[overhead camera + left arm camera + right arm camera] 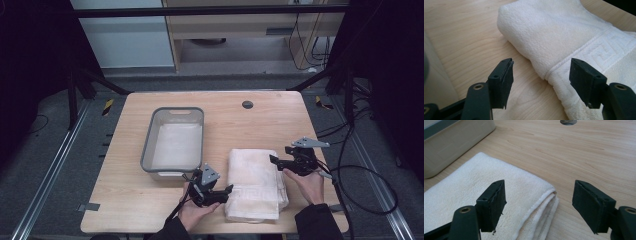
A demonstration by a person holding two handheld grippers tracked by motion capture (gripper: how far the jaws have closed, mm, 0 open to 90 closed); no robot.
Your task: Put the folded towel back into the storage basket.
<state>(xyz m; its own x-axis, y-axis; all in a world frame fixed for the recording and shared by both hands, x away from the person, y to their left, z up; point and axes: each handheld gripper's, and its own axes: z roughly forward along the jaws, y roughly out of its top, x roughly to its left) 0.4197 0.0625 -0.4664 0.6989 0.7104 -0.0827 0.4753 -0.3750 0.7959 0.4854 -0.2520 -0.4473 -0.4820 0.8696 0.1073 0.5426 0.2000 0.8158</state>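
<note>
A folded white towel (255,182) lies on the wooden table (260,125) near its front edge, right of centre. My left gripper (226,192) hovers low at the towel's left edge, near the front. In the left gripper view, the left gripper (541,62) is open, and the towel (564,30), with its patterned border, lies just ahead between the jaws. My right gripper (278,156) is at the towel's far right corner. In the right gripper view, the right gripper (539,182) is open above the layered corner of the towel (474,185). Neither gripper's pads touch the cloth.
A grey plastic bin (175,137) stands left of the towel, with something pale lying flat inside; its wall (454,140) also appears in the right gripper view. A round cable hole (247,104) sits near the table's far edge. Cables trail off the table's right side.
</note>
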